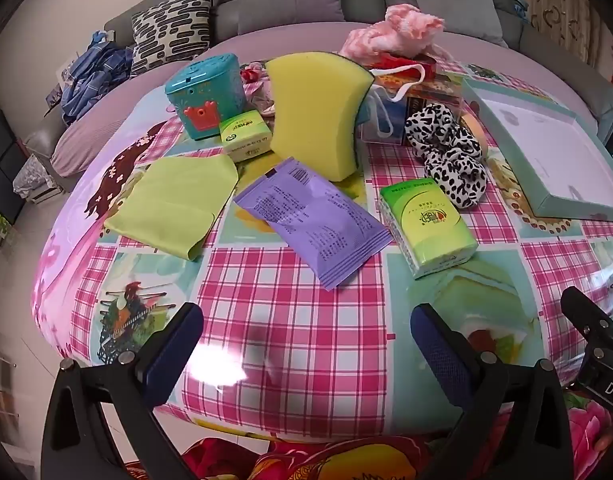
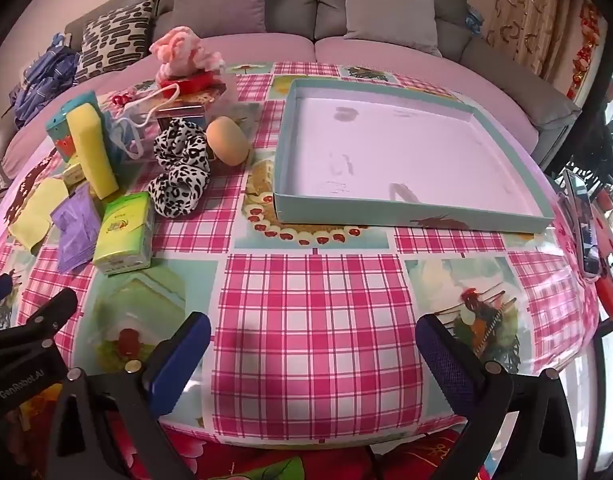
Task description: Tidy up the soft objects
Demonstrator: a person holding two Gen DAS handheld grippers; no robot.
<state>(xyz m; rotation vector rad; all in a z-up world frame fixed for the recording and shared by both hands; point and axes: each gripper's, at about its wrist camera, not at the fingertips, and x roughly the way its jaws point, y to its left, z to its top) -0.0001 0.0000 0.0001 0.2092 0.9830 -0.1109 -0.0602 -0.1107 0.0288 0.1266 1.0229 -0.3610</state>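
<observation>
Soft things lie on the checked table. A yellow sponge [image 1: 318, 112] [image 2: 92, 152] stands upright. Near it are a folded yellow-green cloth [image 1: 174, 204], a purple sachet [image 1: 312, 220] [image 2: 76, 232], a green tissue pack [image 1: 426, 228] [image 2: 124, 236], a smaller tissue pack [image 1: 246, 138], a leopard-print scrunchie [image 1: 450, 156] [image 2: 182, 168], a tan egg-shaped sponge [image 2: 228, 140] and a pink fluffy item [image 1: 398, 32] [image 2: 184, 54]. A shallow teal box lid [image 2: 410, 210] [image 1: 578, 210] lies empty on the right. My left gripper [image 1: 306, 340] and right gripper [image 2: 314, 344] are open and empty above the near table edge.
A teal toy box [image 1: 208, 94] stands behind the small tissue pack. A clear bag with red and white straps [image 1: 398, 92] holds boxes at the back. A grey sofa [image 2: 306, 0] with cushions runs behind the table. A phone [image 2: 582, 224] lies at the right edge.
</observation>
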